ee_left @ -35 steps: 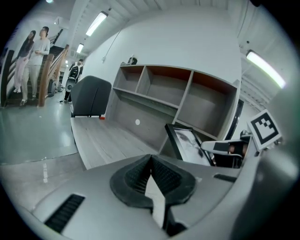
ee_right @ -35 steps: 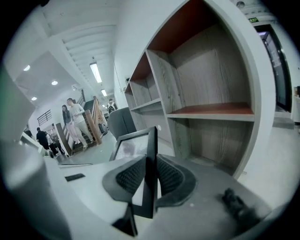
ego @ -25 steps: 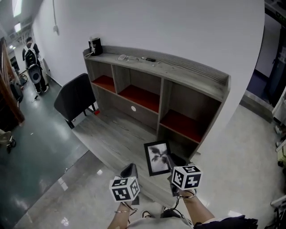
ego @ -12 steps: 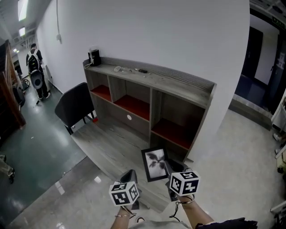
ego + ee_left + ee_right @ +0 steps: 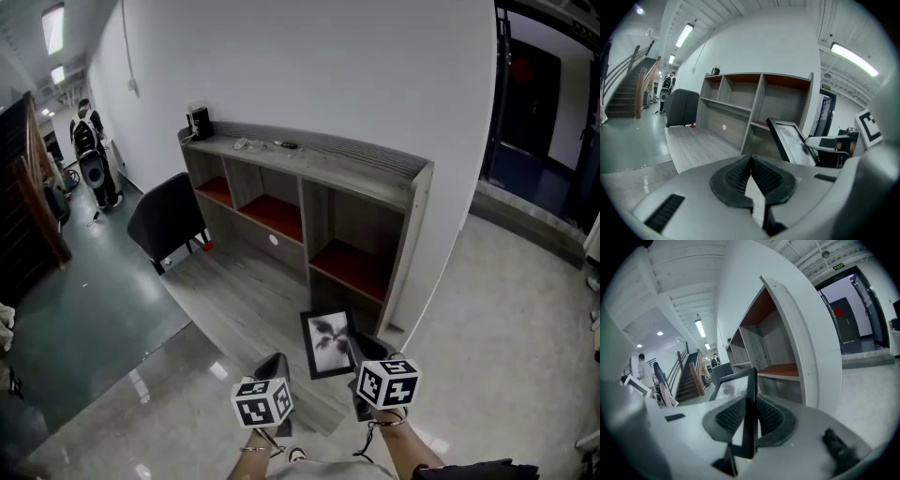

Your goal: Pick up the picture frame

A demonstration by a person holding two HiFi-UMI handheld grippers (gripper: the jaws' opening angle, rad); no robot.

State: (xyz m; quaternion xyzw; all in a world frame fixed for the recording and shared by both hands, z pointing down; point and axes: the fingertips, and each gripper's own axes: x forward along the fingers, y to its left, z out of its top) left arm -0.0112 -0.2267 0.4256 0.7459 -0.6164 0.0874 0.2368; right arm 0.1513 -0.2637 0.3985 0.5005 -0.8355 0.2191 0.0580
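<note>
Nearest the viewer, a person's two wrists reach forward, each holding a tool topped by a cube with black and white square markers. The left claw (image 5: 750, 163) is fully closed, its ridged black pads pressed together with nothing between them. It hangs just left of the right claw (image 5: 749, 415), which is clamped on the right edge of the picture frame (image 5: 328, 343). In the right gripper view the frame stands edge-on between the pads, both of which press against it.

The picture frame is black and holds a pale print with a dark, plant-like shape. It is held up in the air, roughly upright and leaning a little, well clear of the floor and in front of the right end of the shelf unit.

Below and beyond it lies a low wooden platform (image 5: 234, 291) on a glossy grey floor. On the platform, against a white wall, stands the grey shelf unit (image 5: 375, 178) with three open compartments that have red shelves. Small items lie on its top. A black chair (image 5: 169, 220) sits at its left end. Far off on the left, a person (image 5: 91, 131) stands near a staircase.
</note>
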